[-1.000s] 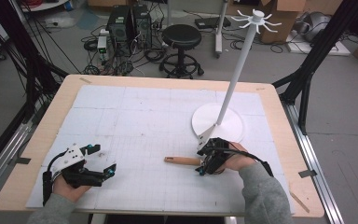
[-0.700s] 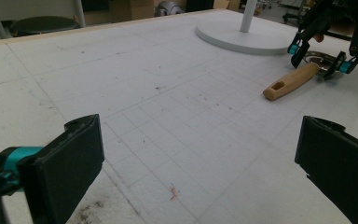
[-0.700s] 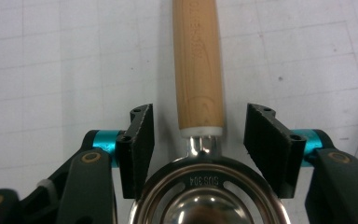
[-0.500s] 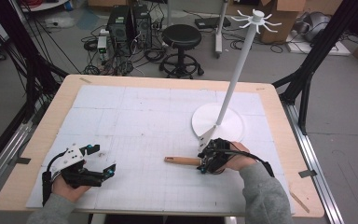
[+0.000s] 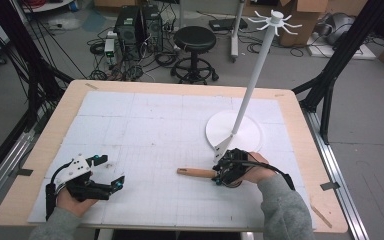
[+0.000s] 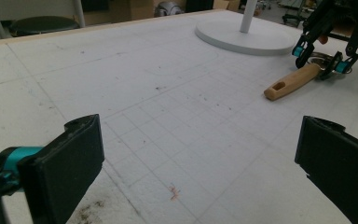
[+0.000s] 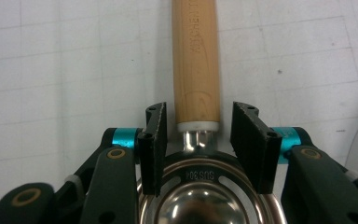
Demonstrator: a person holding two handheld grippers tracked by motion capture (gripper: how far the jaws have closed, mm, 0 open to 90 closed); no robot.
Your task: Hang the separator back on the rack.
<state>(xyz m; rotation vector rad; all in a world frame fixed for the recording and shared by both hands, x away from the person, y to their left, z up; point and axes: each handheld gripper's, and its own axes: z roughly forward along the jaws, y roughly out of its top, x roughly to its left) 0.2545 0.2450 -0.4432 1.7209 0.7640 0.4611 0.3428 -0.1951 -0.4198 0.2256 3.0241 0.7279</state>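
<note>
Pale wooden handle (image 7: 196, 60) showing fine grain; polished steel strainer (image 7: 200, 196) gleaming silver; black claw (image 7: 200, 140) bearing teal accents; white gridded tabletop (image 5: 145, 125) edged in tan; stand (image 5: 234, 131) appearing white.

On the table (image 5: 40, 200), the stand's base (image 5: 240, 131) sits right of centre, its pole (image 5: 252, 80) leaning up toward the far edge. Just before that base — on the person's side — lies the utensil (image 5: 196, 173), handle pointing left and away from the base, with the right gripper (image 5: 225, 176) over its bowl end. The left gripper (image 5: 107, 172) rests well apart, far left of the base and near the front edge.
</note>
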